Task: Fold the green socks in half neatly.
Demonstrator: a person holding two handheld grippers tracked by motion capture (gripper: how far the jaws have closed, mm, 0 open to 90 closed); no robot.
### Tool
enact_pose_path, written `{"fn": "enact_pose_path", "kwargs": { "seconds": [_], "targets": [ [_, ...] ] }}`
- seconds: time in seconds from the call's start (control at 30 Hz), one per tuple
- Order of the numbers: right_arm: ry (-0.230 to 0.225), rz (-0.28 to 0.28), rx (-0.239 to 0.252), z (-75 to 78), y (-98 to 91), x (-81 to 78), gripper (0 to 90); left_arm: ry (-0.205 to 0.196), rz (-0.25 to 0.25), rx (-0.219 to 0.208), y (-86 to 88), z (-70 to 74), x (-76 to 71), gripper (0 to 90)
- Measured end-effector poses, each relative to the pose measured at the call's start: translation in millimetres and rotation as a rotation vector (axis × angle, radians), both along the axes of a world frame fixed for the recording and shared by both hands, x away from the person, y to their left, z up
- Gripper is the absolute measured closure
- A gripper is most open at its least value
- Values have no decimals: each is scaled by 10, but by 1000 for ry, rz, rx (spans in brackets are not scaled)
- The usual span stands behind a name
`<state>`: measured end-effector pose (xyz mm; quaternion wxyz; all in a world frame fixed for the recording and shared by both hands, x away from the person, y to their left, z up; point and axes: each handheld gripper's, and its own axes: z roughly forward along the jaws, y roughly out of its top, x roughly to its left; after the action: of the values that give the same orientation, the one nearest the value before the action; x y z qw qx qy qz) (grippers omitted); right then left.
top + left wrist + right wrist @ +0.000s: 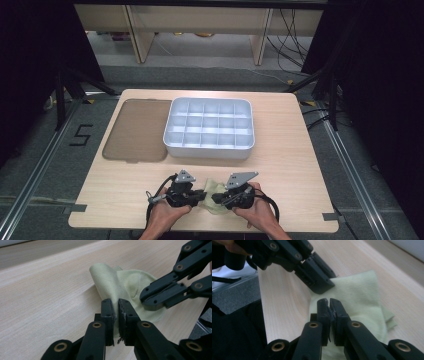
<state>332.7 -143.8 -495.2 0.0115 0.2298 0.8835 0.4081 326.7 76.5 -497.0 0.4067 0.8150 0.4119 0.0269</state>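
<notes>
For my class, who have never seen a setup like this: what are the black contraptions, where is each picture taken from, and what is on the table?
A person holds a hand-operated two-jaw tool in each hand. One picture looks down from above the person's side of the wooden table; the other two come from cameras riding on each tool, looking along its jaws. The left tool and the right tool are both shut on a pale yellow-green cloth near the table's front edge. Farther back sit a white tray divided into compartments and, to its left, a brownish translucent lid lying flat.
</notes>
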Motion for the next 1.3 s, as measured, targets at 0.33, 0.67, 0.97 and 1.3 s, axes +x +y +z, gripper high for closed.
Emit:
{"fn": "enact_pose_path", "kwargs": {
  "seconds": [0.33, 0.67, 0.97, 1.3],
  "targets": [
    [16, 46, -33, -118, 161, -42, 868, -5, -10, 3, 18, 2, 5, 825],
    [-15, -12, 2, 7, -48, 15, 868, -29, -31, 24, 23, 51, -9, 824],
    [11, -73, -10, 21, -317, 70, 865, -53, -35, 30, 1, 101, -44, 824],
    [60, -73, -15, -84, -315, 108, 865, -114, -79, 24, -177, 174, -145, 824]
  ]
}}
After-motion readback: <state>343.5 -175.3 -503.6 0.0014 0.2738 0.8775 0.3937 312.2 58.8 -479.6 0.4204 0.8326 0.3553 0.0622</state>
